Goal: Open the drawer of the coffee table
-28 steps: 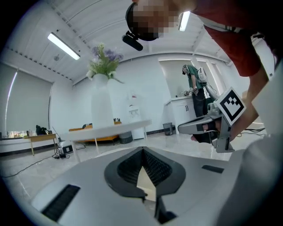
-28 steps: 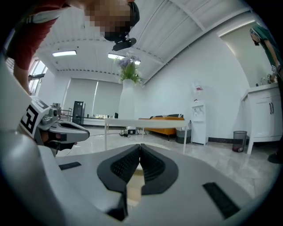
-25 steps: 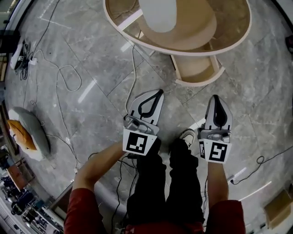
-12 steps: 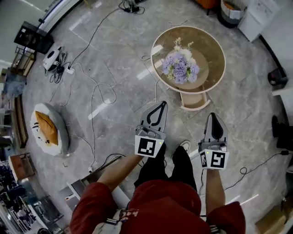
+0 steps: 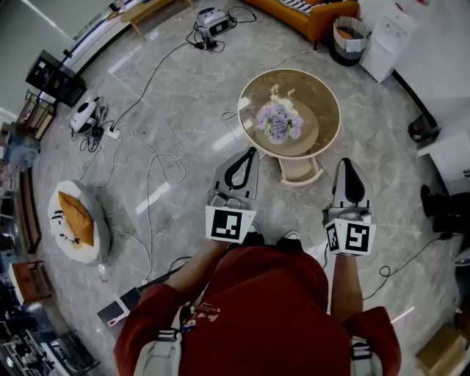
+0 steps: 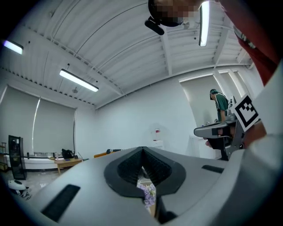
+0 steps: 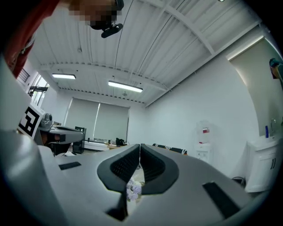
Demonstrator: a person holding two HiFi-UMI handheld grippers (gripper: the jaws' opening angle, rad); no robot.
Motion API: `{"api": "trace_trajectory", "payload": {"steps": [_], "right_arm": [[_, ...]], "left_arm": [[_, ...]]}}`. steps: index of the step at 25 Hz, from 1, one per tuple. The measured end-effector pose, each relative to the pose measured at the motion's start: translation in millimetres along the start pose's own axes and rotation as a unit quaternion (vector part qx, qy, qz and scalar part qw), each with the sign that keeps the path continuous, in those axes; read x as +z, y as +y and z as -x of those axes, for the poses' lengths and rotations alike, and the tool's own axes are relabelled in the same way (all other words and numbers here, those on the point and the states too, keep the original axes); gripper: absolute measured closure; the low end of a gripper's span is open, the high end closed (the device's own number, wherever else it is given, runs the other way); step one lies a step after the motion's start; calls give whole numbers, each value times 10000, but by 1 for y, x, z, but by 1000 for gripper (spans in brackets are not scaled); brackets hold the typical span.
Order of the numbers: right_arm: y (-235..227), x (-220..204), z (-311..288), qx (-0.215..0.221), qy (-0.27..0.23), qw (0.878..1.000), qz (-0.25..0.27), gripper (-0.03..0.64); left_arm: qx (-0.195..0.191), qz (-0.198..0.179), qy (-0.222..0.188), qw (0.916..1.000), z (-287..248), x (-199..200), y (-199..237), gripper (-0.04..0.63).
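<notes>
The round glass-topped coffee table (image 5: pixel 323 95) stands on the marble floor ahead of me, with purple flowers (image 5: pixel 277 121) on it. Its curved drawer (image 5: pixel 299 170) is pulled out from under the near rim. My left gripper (image 5: pixel 252 151) is held high above the floor, left of the drawer, shut and empty. My right gripper (image 5: pixel 347 162) hovers to the drawer's right, also shut with nothing in it. Neither touches the table. In the left gripper view the left gripper (image 6: pixel 142 149) points level across the room; the flowers (image 6: pixel 147 193) show below the jaws. The right gripper view shows the right gripper (image 7: pixel 139 145) the same way.
Cables (image 5: pixel 158 165) trail over the floor at the left. A round cushion (image 5: pixel 76 220) lies far left, a sofa (image 5: pixel 312 13) and a bin (image 5: pixel 346 33) at the back. A white cabinet (image 5: pixel 452 158) stands at the right. A person (image 6: pixel 219 106) stands by the far wall.
The head camera and both grippers have risen far above the floor. The table and its open drawer now look smaller and farther away. Both grippers stayed shut.
</notes>
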State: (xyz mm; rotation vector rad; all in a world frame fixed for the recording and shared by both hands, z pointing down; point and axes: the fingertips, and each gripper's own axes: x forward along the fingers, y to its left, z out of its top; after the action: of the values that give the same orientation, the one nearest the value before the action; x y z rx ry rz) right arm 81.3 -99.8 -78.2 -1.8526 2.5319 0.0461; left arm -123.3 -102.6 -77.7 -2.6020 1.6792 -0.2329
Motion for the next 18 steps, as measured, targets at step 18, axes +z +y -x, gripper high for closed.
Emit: {"api": "trace_trajectory", "payload": {"steps": [18], "right_arm": [[2, 15, -8, 11, -120, 9999, -64, 595]], "left_arm": [[85, -224, -333, 9992, 3, 17, 7, 583]]}}
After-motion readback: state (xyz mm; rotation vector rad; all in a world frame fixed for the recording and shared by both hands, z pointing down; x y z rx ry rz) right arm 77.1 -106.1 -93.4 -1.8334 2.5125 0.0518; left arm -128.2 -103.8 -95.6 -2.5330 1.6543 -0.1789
